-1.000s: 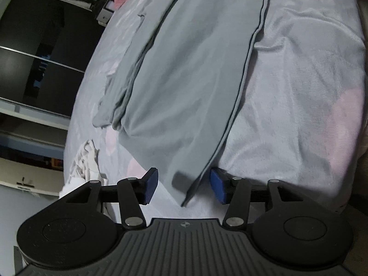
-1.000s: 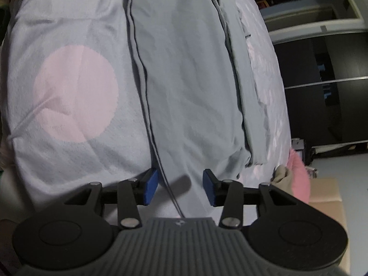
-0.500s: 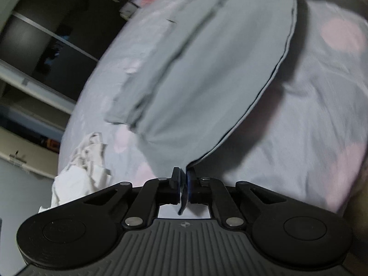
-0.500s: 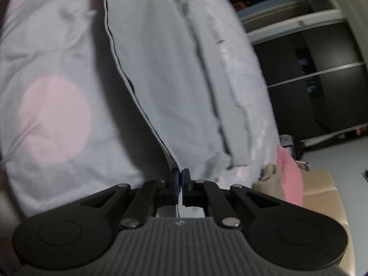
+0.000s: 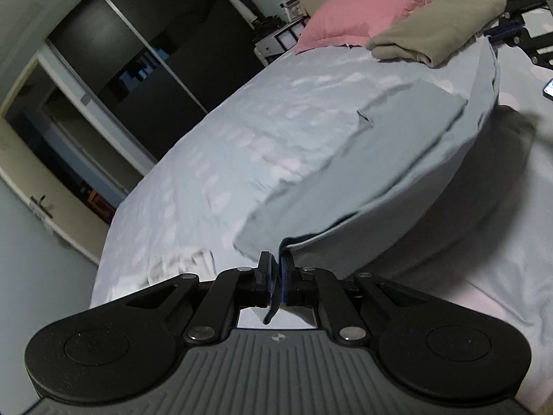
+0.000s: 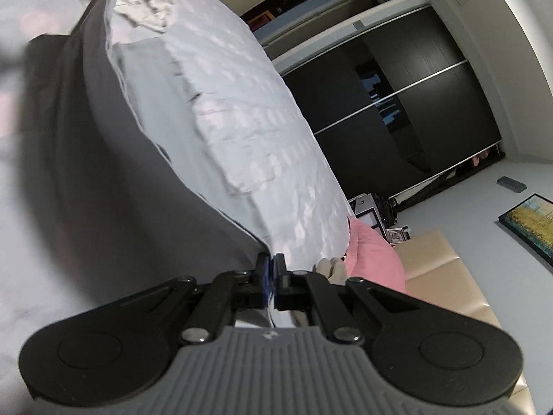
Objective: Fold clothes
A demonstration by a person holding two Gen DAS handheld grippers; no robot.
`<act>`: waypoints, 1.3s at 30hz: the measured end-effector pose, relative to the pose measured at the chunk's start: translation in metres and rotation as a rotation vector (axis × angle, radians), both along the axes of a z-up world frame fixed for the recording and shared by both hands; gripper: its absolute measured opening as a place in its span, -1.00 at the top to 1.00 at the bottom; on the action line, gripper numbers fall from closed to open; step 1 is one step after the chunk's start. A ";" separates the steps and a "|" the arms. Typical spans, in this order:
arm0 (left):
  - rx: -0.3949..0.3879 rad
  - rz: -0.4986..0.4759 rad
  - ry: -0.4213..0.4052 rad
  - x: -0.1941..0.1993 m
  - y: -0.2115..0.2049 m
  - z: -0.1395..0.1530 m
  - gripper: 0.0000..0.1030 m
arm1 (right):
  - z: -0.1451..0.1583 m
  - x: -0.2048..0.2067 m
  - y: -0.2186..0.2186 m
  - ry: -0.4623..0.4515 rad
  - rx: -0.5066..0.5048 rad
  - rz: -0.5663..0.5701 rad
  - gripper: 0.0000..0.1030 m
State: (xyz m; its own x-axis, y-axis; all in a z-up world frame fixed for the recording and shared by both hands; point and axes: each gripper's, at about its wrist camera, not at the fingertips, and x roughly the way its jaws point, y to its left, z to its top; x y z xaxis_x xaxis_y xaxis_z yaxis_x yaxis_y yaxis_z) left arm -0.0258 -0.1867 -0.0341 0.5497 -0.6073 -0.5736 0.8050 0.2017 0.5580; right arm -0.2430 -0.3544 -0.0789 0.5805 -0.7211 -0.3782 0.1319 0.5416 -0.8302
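Note:
A grey-blue garment (image 5: 380, 159) with a dark-trimmed edge lies partly folded on the bed. Its near edge is lifted off the sheet and casts a dark shadow beneath. My left gripper (image 5: 275, 259) is shut on one corner of that edge, with a flap of cloth hanging down between the pads. At the far end of the same edge, my right gripper (image 5: 508, 31) shows in the left wrist view. In the right wrist view the right gripper (image 6: 270, 263) is shut on the other corner of the garment (image 6: 148, 103), which rises away from it.
The bed sheet (image 5: 207, 173) is pale grey with pink spots. A pink pillow (image 5: 345, 24) and a folded olive cloth (image 5: 432, 31) lie near the beige headboard (image 6: 442, 269). A crumpled white cloth (image 5: 179, 266) sits at the near left. Dark wardrobe doors (image 6: 397, 103) stand beyond the bed.
Both grippers were open around the garment's near edge, then shut on its two corners. Since then both have risen, lifting that edge off the bed, and both views have tilted.

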 end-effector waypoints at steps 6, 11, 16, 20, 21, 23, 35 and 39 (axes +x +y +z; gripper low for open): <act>0.000 0.001 0.065 0.044 -0.031 0.022 0.94 | 0.021 0.030 -0.034 0.044 -0.047 0.035 0.95; 0.030 0.020 0.107 0.077 -0.065 0.007 0.94 | 0.019 0.063 -0.072 0.054 0.015 0.001 0.95; 0.049 0.057 0.146 0.109 -0.104 -0.013 0.95 | 0.003 0.107 -0.113 0.066 0.055 -0.049 0.95; 0.080 0.083 0.174 0.132 -0.134 -0.033 0.95 | -0.010 0.139 -0.147 0.069 0.123 -0.086 0.95; 0.079 0.091 0.181 0.136 -0.140 -0.036 0.95 | -0.014 0.147 -0.155 0.071 0.140 -0.092 0.95; 0.077 0.106 0.194 0.145 -0.152 -0.043 0.95 | -0.024 0.158 -0.167 0.075 0.160 -0.110 0.95; 0.100 0.147 0.196 0.169 -0.179 -0.079 0.95 | -0.064 0.196 -0.204 0.055 0.227 -0.164 0.95; 0.085 0.143 0.173 0.167 -0.179 -0.081 0.80 | -0.068 0.196 -0.204 0.038 0.239 -0.165 0.80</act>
